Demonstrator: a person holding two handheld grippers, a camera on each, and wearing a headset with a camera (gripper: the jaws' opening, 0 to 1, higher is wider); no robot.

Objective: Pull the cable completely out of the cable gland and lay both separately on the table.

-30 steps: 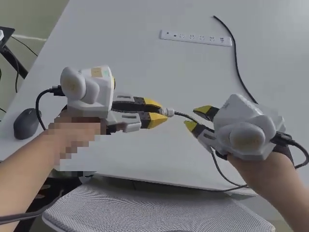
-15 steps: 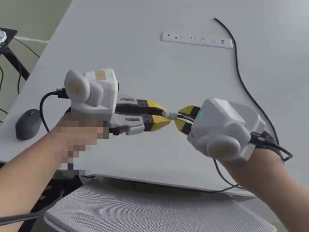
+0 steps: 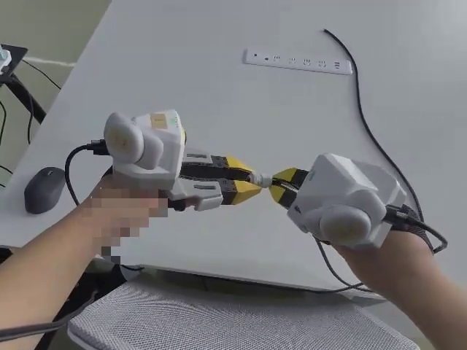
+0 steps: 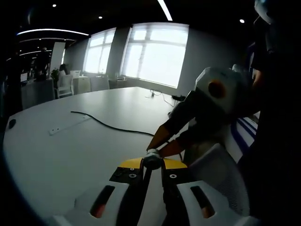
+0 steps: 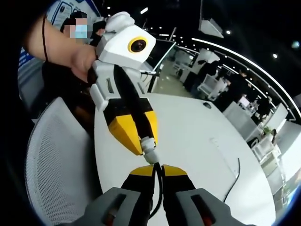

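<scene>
Centre of head view, above table [image 3: 219, 87] edge: shows cable gland [image 3: 258, 178] clamped in closed left gripper [image 3: 253, 183], long axis lying left-right, outlet pointing right. Shows cable [image 3: 268, 179] pinched between closed jaws of right gripper [image 3: 280, 187].

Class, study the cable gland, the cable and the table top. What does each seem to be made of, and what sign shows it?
Cable gland: probably moulded plastic, pale grey with a dull sheen; painted metal cannot be ruled out.
Cable: a black rubbery or PVC sheath, judging by its smooth skin and soft curve.
Table: likely white laminate, matt, even and seamless.
</scene>
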